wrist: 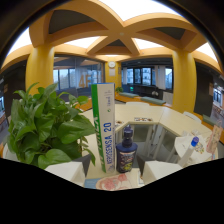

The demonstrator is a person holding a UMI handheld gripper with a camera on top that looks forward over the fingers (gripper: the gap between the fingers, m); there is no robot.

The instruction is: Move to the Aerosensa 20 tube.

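aerosensa 20 tube (105, 127) stands upright between plant (45, 127) and dark bottle (126, 152); jaws' state seemingly hidden, cannot tell.

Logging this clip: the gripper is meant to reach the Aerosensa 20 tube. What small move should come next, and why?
Probably a short push straight ahead. The Aerosensa 20 tube stands upright just beyond the gripper, with the dark bottle close on one side and the leafy plant on the other, so a centred approach looks safest. The fingers themselves do not show.
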